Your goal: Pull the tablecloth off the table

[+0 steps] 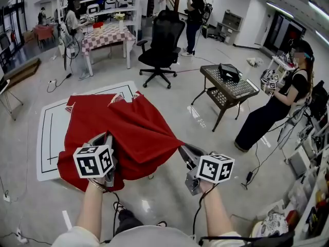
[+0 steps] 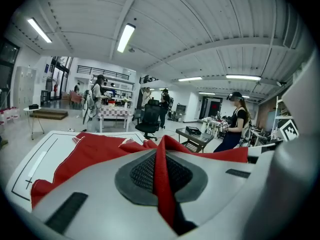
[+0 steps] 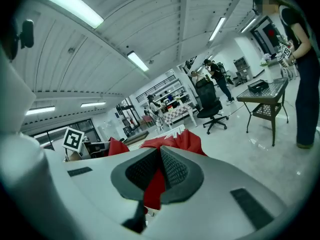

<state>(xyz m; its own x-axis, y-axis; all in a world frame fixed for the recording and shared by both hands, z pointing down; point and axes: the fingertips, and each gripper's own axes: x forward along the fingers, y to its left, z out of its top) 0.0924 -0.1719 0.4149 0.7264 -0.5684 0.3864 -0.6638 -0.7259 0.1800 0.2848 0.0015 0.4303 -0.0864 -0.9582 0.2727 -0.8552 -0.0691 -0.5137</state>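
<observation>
A red tablecloth [image 1: 118, 130] lies rumpled over the near half of a white table [image 1: 49, 138], its front part lifted off the edge and hanging toward me. My left gripper [image 1: 105, 147] is shut on the cloth's near left edge; in the left gripper view a red fold [image 2: 161, 179] is pinched between the pads. My right gripper [image 1: 184, 153] is shut on the near right corner, where red cloth [image 3: 155, 186] shows between its pads. The cloth stretches between the two grippers, and the table's back left part is bare.
A black office chair [image 1: 162, 45] stands behind the table. A dark mesh table [image 1: 229, 89] carrying a black device is at the right, with a seated person [image 1: 277, 107] beside it. Further back stand a checkered table [image 1: 105, 37] and several people. Cables lie on the floor.
</observation>
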